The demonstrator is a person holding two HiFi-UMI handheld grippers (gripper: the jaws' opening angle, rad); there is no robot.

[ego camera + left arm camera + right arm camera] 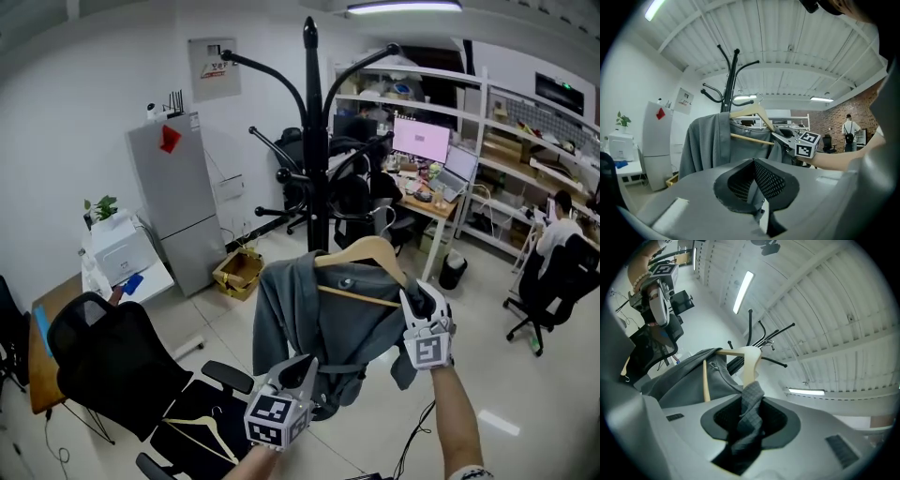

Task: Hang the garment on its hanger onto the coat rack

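Note:
A grey garment hangs on a wooden hanger, held up in the air in front of the black coat rack. My right gripper is shut on the garment's cloth over the hanger's right arm; checkered grey fabric fills its jaws. My left gripper sits at the garment's lower hem with its pads together. A thin grey sliver shows between them, but I cannot tell if it is cloth. The hanger's hook is free of the rack's arms.
A black office chair stands low on the left, with a spare wooden hanger lying beside it. A grey cabinet and a cardboard box are behind. A desk with a monitor and a seated person are on the right.

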